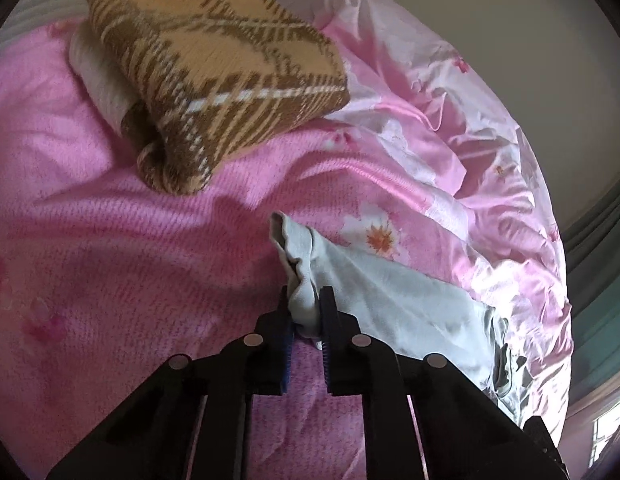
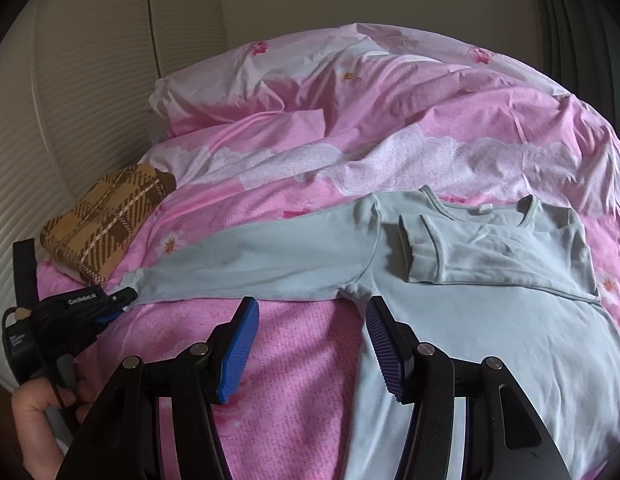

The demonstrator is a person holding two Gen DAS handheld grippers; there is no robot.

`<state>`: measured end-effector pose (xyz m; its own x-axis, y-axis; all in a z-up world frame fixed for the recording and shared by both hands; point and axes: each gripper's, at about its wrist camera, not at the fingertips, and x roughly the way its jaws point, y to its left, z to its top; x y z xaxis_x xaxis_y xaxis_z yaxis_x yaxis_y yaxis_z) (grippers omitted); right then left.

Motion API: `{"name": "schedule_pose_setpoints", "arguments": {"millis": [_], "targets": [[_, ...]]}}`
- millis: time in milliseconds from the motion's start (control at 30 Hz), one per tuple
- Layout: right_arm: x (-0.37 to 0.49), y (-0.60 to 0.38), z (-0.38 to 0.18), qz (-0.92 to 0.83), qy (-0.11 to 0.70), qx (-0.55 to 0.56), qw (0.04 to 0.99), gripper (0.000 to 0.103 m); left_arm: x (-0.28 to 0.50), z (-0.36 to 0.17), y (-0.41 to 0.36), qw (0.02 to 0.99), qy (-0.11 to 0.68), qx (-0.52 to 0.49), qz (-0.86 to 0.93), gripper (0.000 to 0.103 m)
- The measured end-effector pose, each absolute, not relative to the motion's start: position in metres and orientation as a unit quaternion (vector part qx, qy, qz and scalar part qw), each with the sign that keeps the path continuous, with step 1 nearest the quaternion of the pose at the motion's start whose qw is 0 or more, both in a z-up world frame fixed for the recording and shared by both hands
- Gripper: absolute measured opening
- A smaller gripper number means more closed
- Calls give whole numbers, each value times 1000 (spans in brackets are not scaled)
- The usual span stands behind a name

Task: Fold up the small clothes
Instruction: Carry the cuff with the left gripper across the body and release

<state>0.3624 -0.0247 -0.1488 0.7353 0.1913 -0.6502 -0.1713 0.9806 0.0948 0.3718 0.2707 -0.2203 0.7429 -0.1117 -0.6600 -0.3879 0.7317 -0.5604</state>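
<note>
Left tongs point(image 1: 306, 312) pinching the sleeve cuff point(image 1: 300, 280) of the pale blue shirt point(image 2: 449, 320); right tongs point(image 2: 310, 320) hovering spread, straddling its underarm edge, gripping nothing.

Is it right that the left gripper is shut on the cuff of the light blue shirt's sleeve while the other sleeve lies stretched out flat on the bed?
Not quite. The other sleeve is folded across the light blue shirt, as the right wrist view shows. The left gripper is indeed shut on the cuff.

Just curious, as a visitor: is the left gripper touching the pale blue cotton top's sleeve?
Touching. The left wrist view shows the left gripper pinching the bunched sleeve cuff between its pads.
</note>
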Motion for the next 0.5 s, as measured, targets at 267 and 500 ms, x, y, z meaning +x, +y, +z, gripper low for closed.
{"name": "schedule_pose_setpoints", "arguments": {"millis": [267,500], "targets": [[363,-48,-149,90,353,27,931,55,372,-179,243,900,315,-291,74,12],[361,-95,-141,63,345,45,935,55,388,-135,173,925,292,-244,18,12]]}}
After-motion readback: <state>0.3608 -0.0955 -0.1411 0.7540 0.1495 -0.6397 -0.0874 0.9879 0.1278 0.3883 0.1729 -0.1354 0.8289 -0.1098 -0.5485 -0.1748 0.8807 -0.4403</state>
